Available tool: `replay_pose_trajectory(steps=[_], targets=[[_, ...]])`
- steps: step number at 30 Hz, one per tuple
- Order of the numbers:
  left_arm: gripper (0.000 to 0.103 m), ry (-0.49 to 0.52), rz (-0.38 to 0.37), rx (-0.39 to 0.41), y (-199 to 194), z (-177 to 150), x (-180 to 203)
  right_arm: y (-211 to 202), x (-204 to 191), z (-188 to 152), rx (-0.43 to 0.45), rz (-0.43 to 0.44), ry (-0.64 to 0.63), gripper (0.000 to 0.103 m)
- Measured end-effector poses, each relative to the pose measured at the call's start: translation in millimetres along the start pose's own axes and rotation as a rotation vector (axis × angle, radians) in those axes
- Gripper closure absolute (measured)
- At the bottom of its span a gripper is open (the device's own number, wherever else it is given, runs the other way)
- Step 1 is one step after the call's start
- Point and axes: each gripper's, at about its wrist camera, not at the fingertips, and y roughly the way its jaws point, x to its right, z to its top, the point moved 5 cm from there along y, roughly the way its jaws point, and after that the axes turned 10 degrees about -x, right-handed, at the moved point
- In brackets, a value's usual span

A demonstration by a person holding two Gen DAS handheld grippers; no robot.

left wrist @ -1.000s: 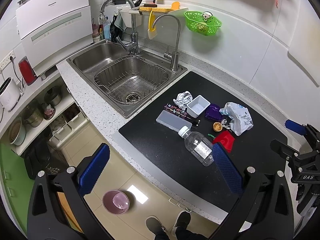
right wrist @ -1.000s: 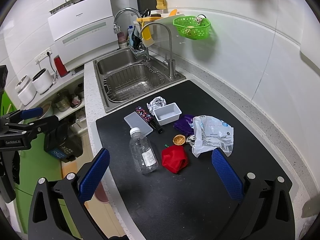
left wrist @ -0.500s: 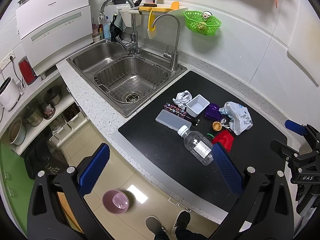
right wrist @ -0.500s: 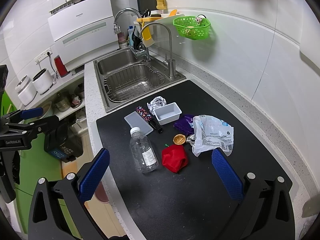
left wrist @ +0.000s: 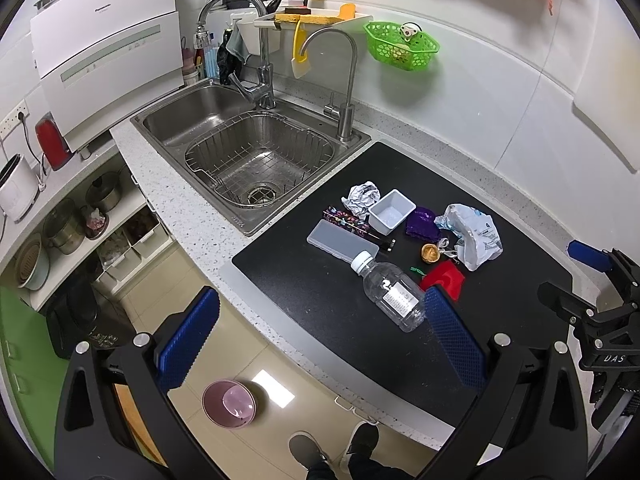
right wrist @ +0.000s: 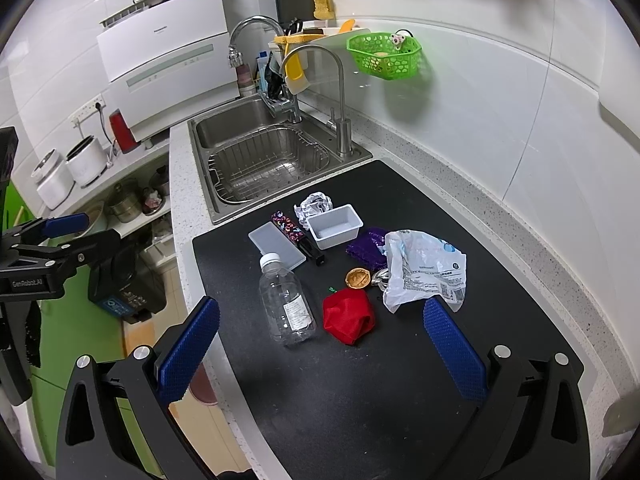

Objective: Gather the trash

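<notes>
hovering wide open: right gripper (right wrist: 320, 344) over bottle (right wrist: 287, 302) and red wrapper (right wrist: 348, 316), mat's (right wrist: 360, 400) left edge; left gripper (left wrist: 316, 336) open too. dishwasher (right wrist: 168, 60) reads "panasonic".

Bottle (right wrist: 289, 303) lies left of cloth (right wrist: 349, 317); tray (right wrist: 335, 226) behind; sink (right wrist: 256, 152) beyond.

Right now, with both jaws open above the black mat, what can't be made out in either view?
- Label print on the clear bottle: too small, both views.
- Small silvery object beside the walnut shell: partly under the white plastic bag, both views.
- Purple wrapper: partly behind the bag, right wrist view.
- Green basket contents: too small to identify.
</notes>
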Motion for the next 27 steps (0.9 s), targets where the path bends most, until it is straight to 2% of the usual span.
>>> replay_pose_trajectory(steps=[15,20,27], targets=[[0.003,-0.023,-0.017,-0.045,22.0,3.3,8.0,7.6,16.9,-5.4,-0.015,-0.004,0.011,0.005],[0.003,-0.051,-0.024,-0.098,49.7,6.3,15.8,12.7,26.4,-5.9,-0.027,-0.007,0.016,0.005],[0.003,-0.100,-0.073,-0.175,93.4,14.1,37.5,25.3,42.4,-6.8,-0.051,-0.009,0.023,0.005]])
